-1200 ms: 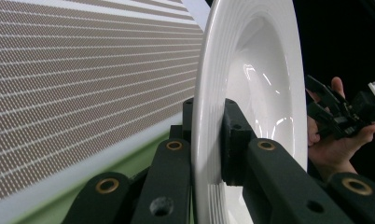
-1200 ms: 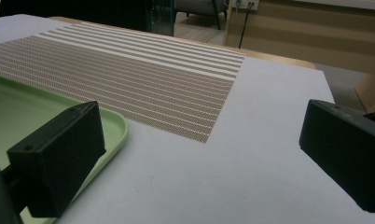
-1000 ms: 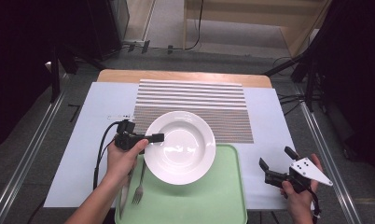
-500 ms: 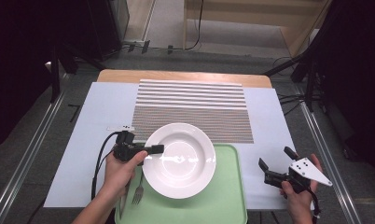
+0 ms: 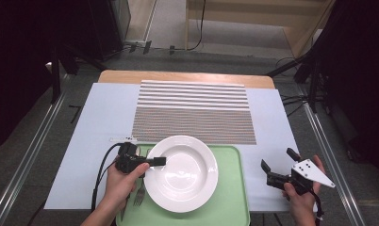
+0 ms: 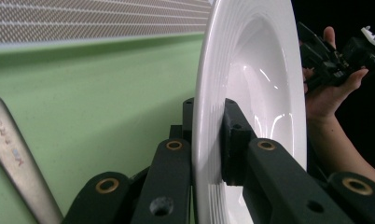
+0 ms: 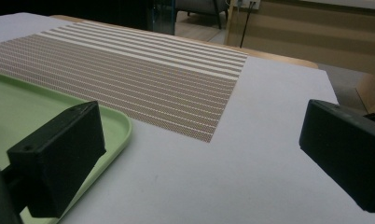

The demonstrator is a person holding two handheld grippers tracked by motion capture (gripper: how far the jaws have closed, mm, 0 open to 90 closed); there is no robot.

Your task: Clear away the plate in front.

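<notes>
The left gripper (image 5: 157,161) is clamped on the left rim of a white plate (image 5: 183,173). In the left gripper view its two black jaws stand one on each side of the plate (image 6: 251,79) edge, one under the rim and one pressed on the inner slope, with the rim pinched tight between them. The left hand (image 5: 121,181) holds the gripper body just left of the plate, and a black cable loops away from it toward the person.

The plate reaches out to the right of these jaws, over a green tray (image 5: 230,207). Its far edge passes beyond the tray's far rim, above the near edge of a striped mat (image 5: 192,108) that lies farther out on the table. From the high view I cannot tell whether the plate rests on the tray or is held just above it. In the left gripper view the green tray (image 6: 92,93) surface spreads out on the underside of the plate.

A fork (image 5: 140,193) lies on the tray right beside the left hand, on the near side of the gripper, tines pointing away from the plate's middle. Its handle (image 6: 13,154) shows at the left gripper view's lower left edge.

The right gripper (image 5: 278,165) is well to the right of the plate, past the tray's right rim, above the pale sheet (image 5: 98,122) that covers the table. Its jaws stand wide apart with nothing between them. In the right gripper view the tray's corner (image 7: 115,121) lies by the left jaw and the striped mat (image 7: 129,74) lies ahead. The right hand (image 5: 303,193) holds it from below.
</notes>
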